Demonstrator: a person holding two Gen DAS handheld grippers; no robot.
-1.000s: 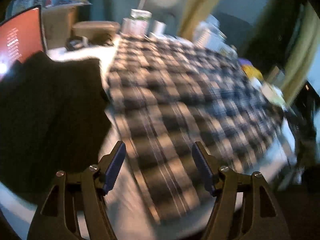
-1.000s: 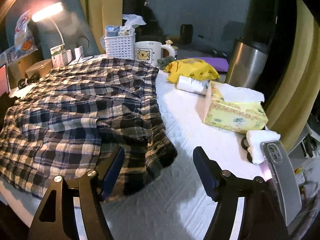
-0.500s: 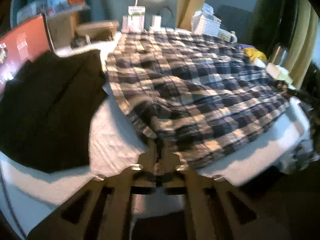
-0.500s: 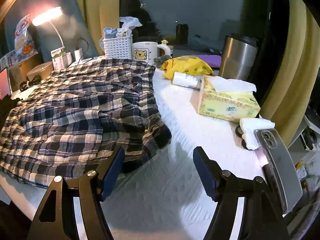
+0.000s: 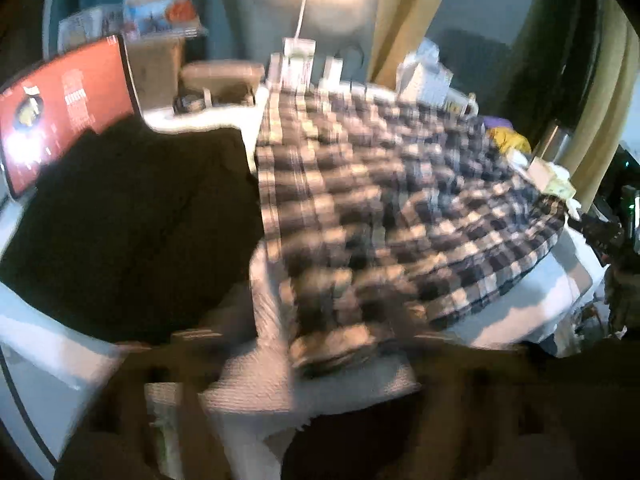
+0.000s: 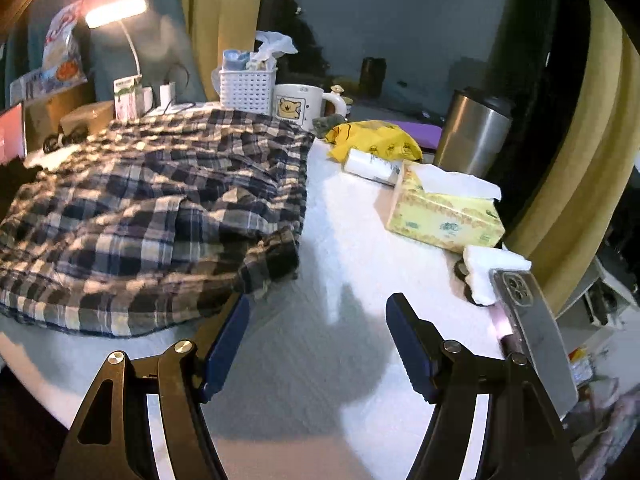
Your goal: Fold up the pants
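Note:
The blue-and-white plaid pants [image 6: 152, 216] lie spread over the white table [image 6: 344, 216], rumpled at their near right corner. They also fill the middle of the left wrist view [image 5: 380, 208], which is heavily blurred. My right gripper [image 6: 318, 328] is open and empty, just right of the pants' near corner, above bare table. In the left wrist view the gripper frame is a dark blur at the bottom, and a bunched plaid edge [image 5: 336, 348] sits right in front of it. I cannot tell whether the fingers hold it.
A black garment [image 5: 120, 232] and a red-screened laptop [image 5: 60, 104] lie left of the pants. A tissue box [image 6: 444, 212], steel tumbler [image 6: 472, 136], yellow bag [image 6: 372, 136], bear mug [image 6: 296, 106], white basket [image 6: 248, 88] and phone [image 6: 532, 320] crowd the table's right and back.
My left gripper went from open over the pants to shut at their near edge, and now the view is blurred with that edge bunched close. My right gripper stays open, drifting slightly.

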